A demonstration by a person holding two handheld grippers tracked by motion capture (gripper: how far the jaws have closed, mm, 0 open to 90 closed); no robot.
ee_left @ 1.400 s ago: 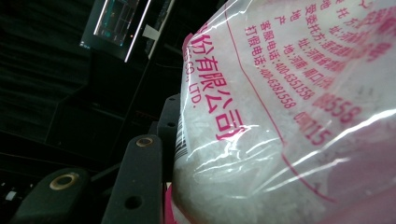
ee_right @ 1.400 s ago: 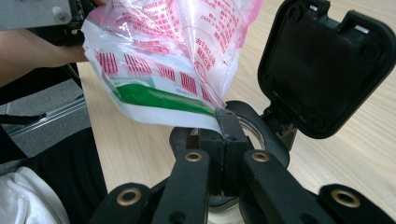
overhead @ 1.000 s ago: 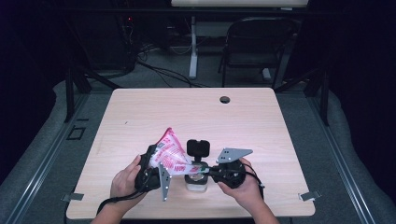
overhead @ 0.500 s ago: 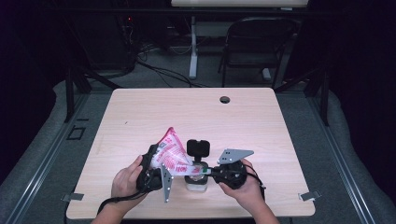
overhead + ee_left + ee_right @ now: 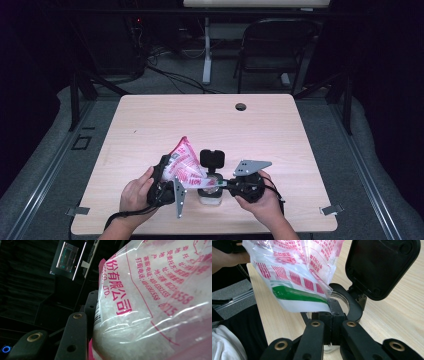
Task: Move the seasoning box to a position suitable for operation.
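Observation:
A clear plastic bag [image 5: 184, 165] with pink print and white granules inside is tilted over a small glass jar [image 5: 210, 196]. The jar's black flip lid [image 5: 212, 158] stands open. My left gripper [image 5: 167, 175] is shut on the bag's body from the left. In the left gripper view one black finger [image 5: 75, 335] presses against the bag [image 5: 155, 302], which hides the other finger. My right gripper [image 5: 222, 184] comes in from the right. Its jaws [image 5: 333, 307] are shut on the bag's lower corner [image 5: 322, 302], just above the jar's black rim [image 5: 354, 312], beside the lid [image 5: 382, 267].
The light wooden table [image 5: 210, 120] has a dark round cable hole [image 5: 241, 106] near its far edge. A black chair [image 5: 272, 50] and cables sit on the floor beyond. The jar stands close to the table's near edge.

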